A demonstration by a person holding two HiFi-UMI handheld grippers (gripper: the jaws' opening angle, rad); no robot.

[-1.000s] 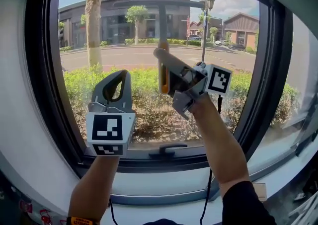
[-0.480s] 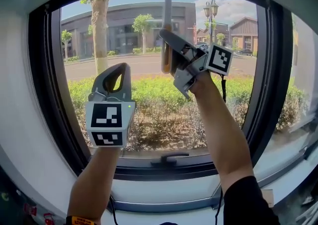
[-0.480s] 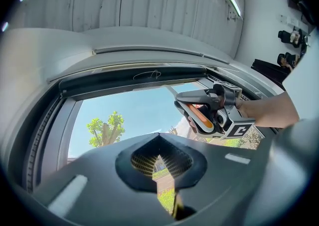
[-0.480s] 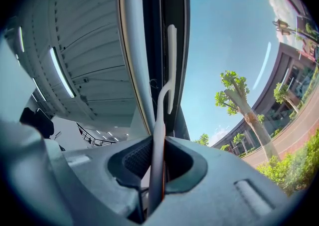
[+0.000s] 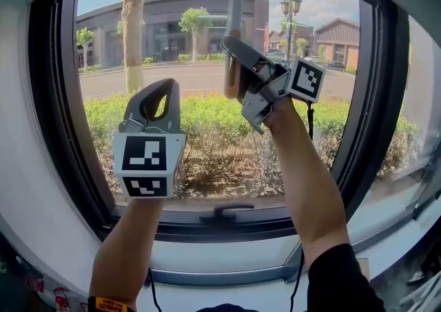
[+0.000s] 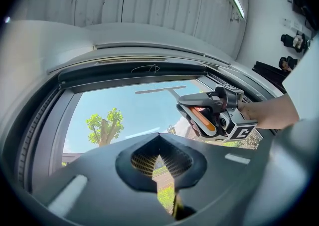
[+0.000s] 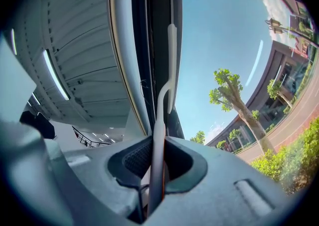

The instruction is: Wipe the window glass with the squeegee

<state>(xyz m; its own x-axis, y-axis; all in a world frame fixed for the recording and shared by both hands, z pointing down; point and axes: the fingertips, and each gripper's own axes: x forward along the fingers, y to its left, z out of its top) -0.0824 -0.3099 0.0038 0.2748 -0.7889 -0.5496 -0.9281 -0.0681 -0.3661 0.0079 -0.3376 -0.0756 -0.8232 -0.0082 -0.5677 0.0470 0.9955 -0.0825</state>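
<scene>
R gripper (image 5: 234,63), upper centre of the head view, is clamped on the squeegee (image 5: 234,18). The R gripper view shows both jaws pressed against the handle (image 7: 157,140), w/ ribbed pads either side. Handle is slim, grey, w/ an orange strip down one side. It rises to a thin neck, then a long narrow crossbar blade lying level just under the top of the window frame (image 5: 377,97).

Whether the blade edge actually touches the window glass (image 5: 172,49) can't be told from any view. Lower end of the handle is buried between the jaws.

L gripper (image 5: 164,87), left of centre, points up, well apart from the squeegee. In the L gripper view its jaws (image 6: 159,137) meet at the tips, only a thin slit below and a teardrop-shaped gap lined w/ mesh-textured pads, nothing inside. Matte grey plastic shells on both, each w/ a white cube bearing black square markers.

Frame is dark, smooth, w/ a flat lever handle (image 5: 224,213) on the bottom rail and a pale sill below. A black cable (image 5: 305,142) hangs beside the R forearm, its lower run cut off by the arm. Both forearms are cut off at the bottom edge. Glass is clear. Thru it: tree trunk, hedge, road, low building, lamp post.
</scene>
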